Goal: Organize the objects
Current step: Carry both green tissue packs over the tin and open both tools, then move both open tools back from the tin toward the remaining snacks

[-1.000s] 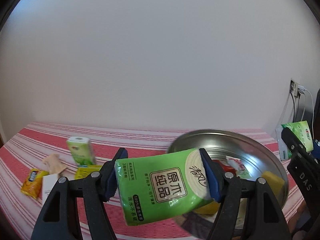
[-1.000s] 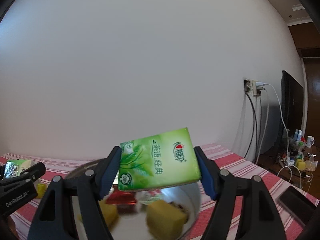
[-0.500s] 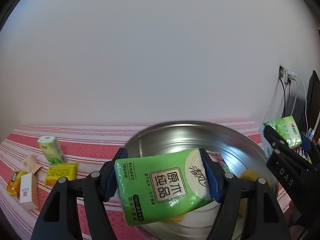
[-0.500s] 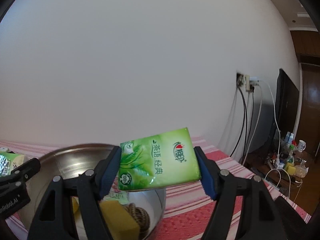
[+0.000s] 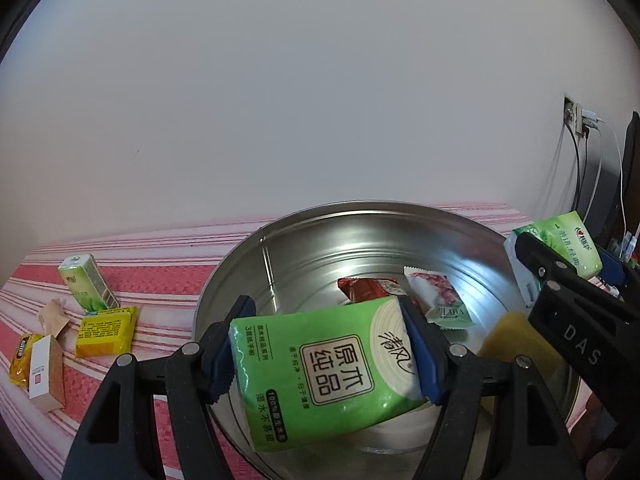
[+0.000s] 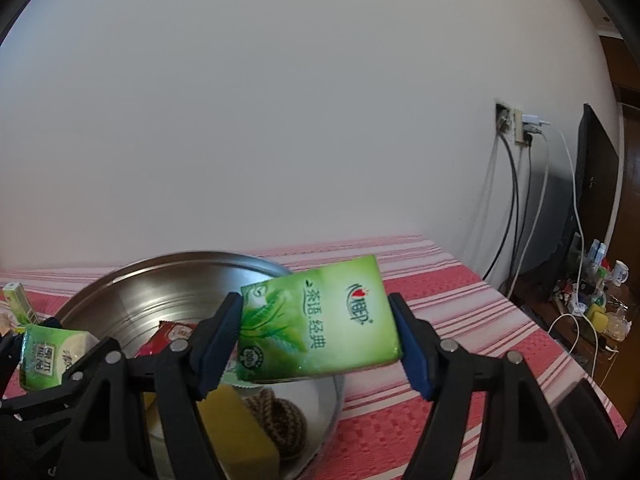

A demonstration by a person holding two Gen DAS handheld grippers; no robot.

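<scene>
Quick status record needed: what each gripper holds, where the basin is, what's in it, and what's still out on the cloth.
left gripper: shut on green tissue pack, above basin
right gripper: shut on green tea-leaf tissue pack, above basin's edge
basin: round steel basin on red striped cloth
in basin: red snack packet, white-pink packet, yellow sponge, brown rope coil
on cloth: green carton, yellow packet, small white-brown box

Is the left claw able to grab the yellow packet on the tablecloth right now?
Probably not yet: the left claw is already shut on a green tissue pack over the metal basin; the yellow packet lies unblocked beside it.
</scene>
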